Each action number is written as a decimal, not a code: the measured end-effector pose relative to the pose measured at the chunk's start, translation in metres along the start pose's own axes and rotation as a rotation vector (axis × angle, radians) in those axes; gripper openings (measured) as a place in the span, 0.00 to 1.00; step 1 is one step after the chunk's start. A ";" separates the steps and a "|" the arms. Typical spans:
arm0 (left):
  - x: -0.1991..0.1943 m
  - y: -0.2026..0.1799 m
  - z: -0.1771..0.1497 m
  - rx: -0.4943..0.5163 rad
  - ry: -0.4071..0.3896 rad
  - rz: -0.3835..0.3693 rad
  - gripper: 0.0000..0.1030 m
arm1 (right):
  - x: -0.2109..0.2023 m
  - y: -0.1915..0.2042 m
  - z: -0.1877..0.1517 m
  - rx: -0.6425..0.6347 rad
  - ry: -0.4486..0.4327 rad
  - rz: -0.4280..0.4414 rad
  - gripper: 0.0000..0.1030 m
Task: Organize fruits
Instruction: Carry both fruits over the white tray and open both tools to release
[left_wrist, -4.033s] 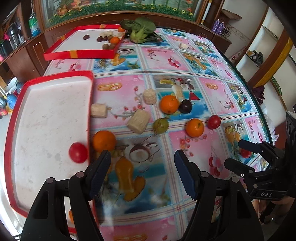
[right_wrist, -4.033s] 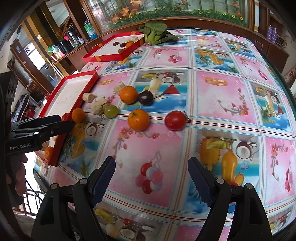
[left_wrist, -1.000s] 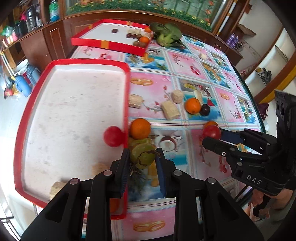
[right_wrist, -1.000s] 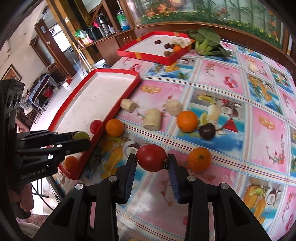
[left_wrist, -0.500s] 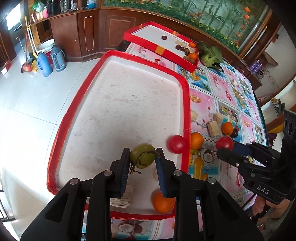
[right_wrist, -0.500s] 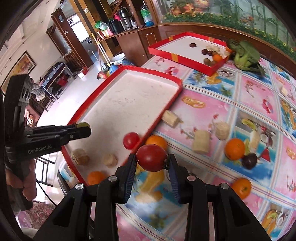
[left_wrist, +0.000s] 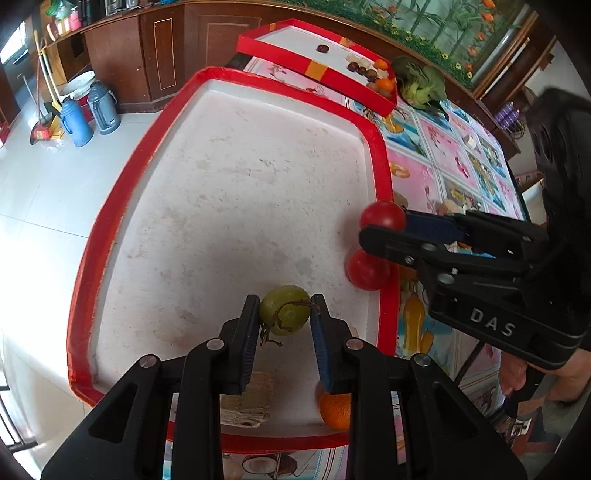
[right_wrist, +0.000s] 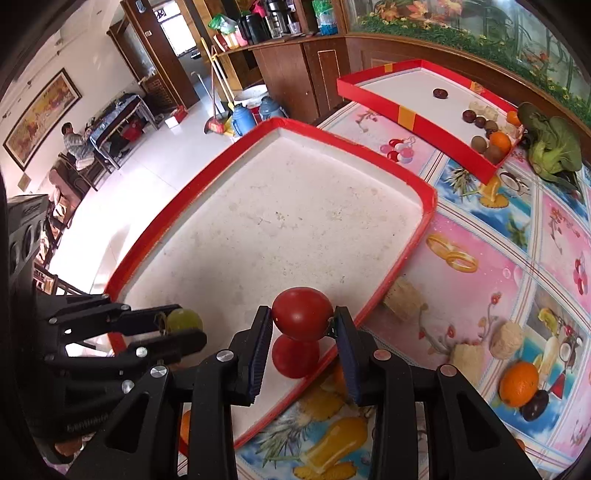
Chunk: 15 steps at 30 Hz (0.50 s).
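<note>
My left gripper (left_wrist: 283, 319) is shut on a green fruit (left_wrist: 285, 308) with a dry stalk, held over the near end of the big red-rimmed white tray (left_wrist: 229, 192). My right gripper (right_wrist: 303, 325) is shut on a red tomato (right_wrist: 302, 313) above the tray's right rim; from the left wrist that tomato (left_wrist: 382, 216) shows at the black fingers' tip. A second red tomato (right_wrist: 294, 356) lies in the tray right beneath it, against the rim. An orange (left_wrist: 334, 408) and a tan chunk (left_wrist: 245, 400) lie in the tray's near corner.
A second red tray (right_wrist: 436, 110) with several small fruits stands at the back, a leafy green vegetable (right_wrist: 552, 147) beside it. On the patterned tablecloth lie tan chunks (right_wrist: 404, 297), an orange (right_wrist: 519, 384) and a dark plum (right_wrist: 535, 406). The table edge drops to a tiled floor at left.
Both grippers have carried their fruit leftward from the tablecloth to over the big tray. The green fruit and the tomato stay clamped throughout.
</note>
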<state>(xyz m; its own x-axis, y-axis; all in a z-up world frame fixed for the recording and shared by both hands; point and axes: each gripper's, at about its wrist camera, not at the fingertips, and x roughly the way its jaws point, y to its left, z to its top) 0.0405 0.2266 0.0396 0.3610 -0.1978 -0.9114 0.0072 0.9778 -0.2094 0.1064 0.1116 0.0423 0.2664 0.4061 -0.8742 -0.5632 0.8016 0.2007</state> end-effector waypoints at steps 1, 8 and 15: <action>0.002 0.000 0.000 0.002 0.003 0.001 0.24 | 0.004 0.000 0.001 0.000 0.007 -0.002 0.34; 0.010 0.005 0.001 -0.004 0.019 -0.002 0.24 | 0.021 -0.001 0.001 0.011 0.035 -0.016 0.35; 0.013 0.005 0.004 -0.003 0.018 -0.002 0.24 | 0.025 0.004 0.001 -0.017 0.036 -0.030 0.35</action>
<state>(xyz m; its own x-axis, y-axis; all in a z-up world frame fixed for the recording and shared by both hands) 0.0491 0.2289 0.0281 0.3438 -0.2013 -0.9172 0.0051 0.9771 -0.2126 0.1116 0.1254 0.0219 0.2554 0.3654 -0.8952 -0.5686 0.8056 0.1666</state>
